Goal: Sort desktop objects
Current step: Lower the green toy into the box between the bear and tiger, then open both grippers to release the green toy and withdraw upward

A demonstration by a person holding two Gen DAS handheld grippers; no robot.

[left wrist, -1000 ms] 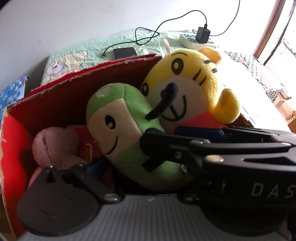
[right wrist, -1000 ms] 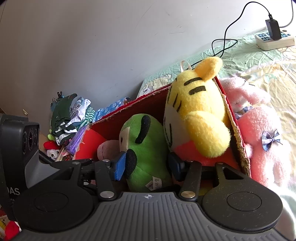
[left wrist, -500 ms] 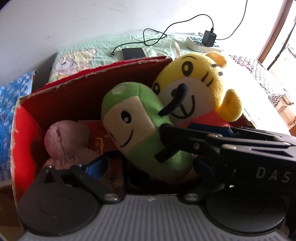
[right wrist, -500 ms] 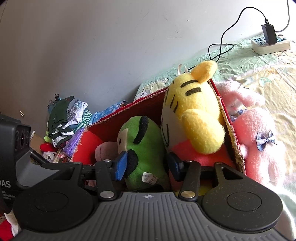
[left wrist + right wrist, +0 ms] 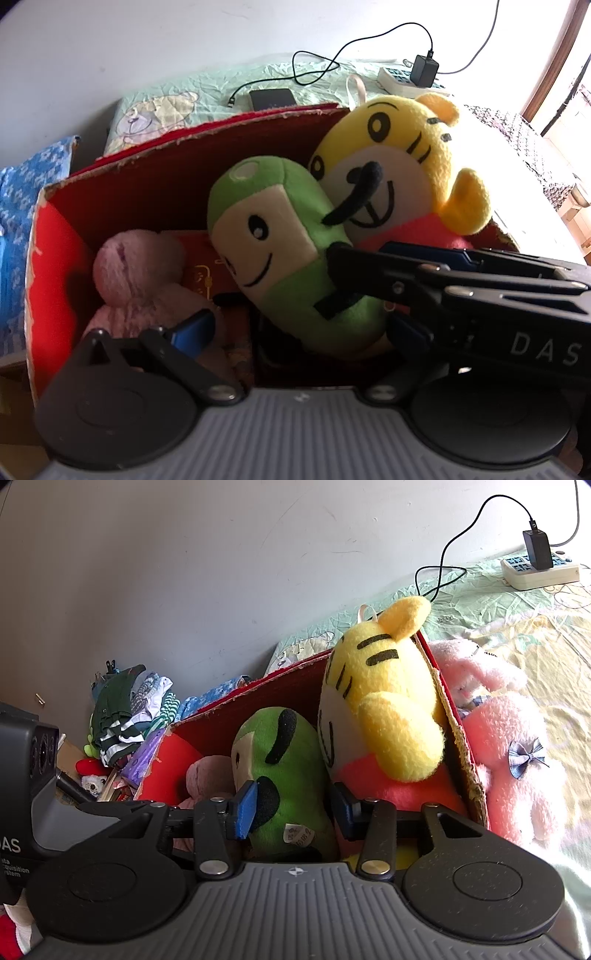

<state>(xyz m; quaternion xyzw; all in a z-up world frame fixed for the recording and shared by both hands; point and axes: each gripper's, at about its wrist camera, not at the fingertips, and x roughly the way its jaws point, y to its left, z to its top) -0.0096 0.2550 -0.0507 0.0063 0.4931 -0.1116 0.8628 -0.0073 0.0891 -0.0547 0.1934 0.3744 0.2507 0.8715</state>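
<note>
1. Inside the red cardboard box (image 5: 461, 734), the green oblong plush toy (image 5: 291, 775) leaned against the yellow tiger plush (image 5: 384, 701), long axis tilted.
2. The right gripper (image 5: 295, 810) was nearer, its fingers spread around the toy's lower end.
3. The left gripper (image 5: 295, 325) was open beside it.

our right gripper (image 5: 291, 812) reaches forward with its jaws parted, the blue pads (image 5: 243, 810) standing either side of a gap and pressing on nothing we can see. our left gripper (image 5: 295, 328) sits just beside it, jaws spread wide, one blue fingertip (image 5: 194, 326) low at the left. in the left wrist view the right gripper crosses in front, level and sideways.
</note>
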